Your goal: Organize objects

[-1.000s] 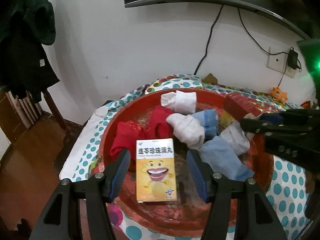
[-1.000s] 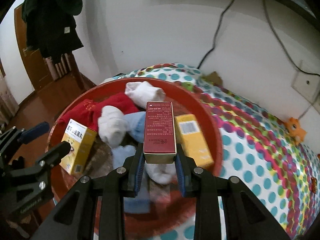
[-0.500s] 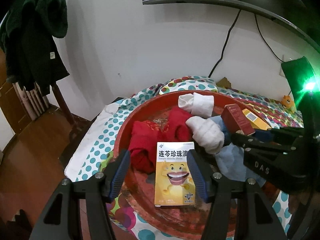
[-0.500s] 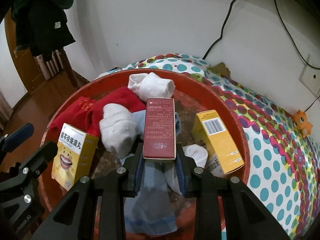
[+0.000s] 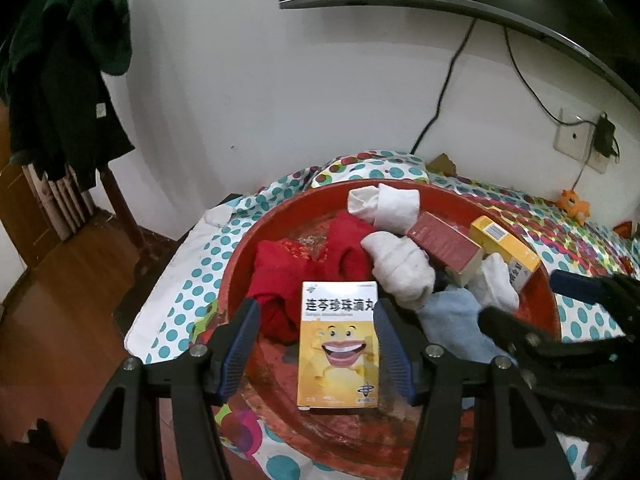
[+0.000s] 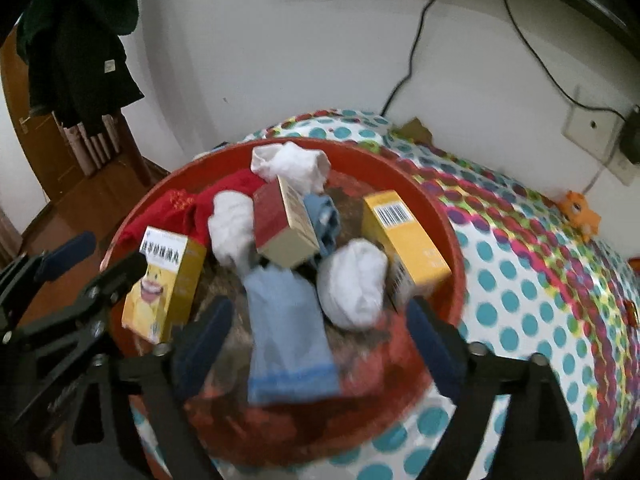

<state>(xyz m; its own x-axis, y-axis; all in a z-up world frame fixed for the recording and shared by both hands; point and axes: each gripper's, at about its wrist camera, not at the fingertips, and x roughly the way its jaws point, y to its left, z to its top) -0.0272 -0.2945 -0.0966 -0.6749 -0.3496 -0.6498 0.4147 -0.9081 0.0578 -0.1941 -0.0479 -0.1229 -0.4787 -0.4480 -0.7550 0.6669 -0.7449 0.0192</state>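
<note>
Right now both grippers hang over the round red basin (image 5: 240, 264) that sits on a dotted cloth (image 6: 520, 280).

From the left wrist view, the left gripper (image 5: 316, 344) stands with its jaws apart around the smiling yellow box (image 5: 339, 344). The box stands upright between the blue pads; the right pad looks close against its edge, while a clear gap shows at the left pad, so nothing is clamped. This view also shows the box's printed front face on.

From the right wrist view, the right gripper (image 6: 320, 344) has just been opening and its jaws stand spread wide, with nothing pressed between them. The dark red box (image 6: 280, 224) lies loose beyond the fingers, tilted on a pile of socks beside a white sock (image 6: 232, 224). Only this view shows the light blue sock (image 6: 286, 332) stretched out flat between the open fingers and the balled white sock (image 6: 354, 284) just beside it. It also shows the barcode end of the second yellow box (image 6: 404, 236), leaning near the basin's right wall.

A red cloth (image 5: 288, 272) in the basin's left part is clearer in the left view. The right view is blurred.
</note>
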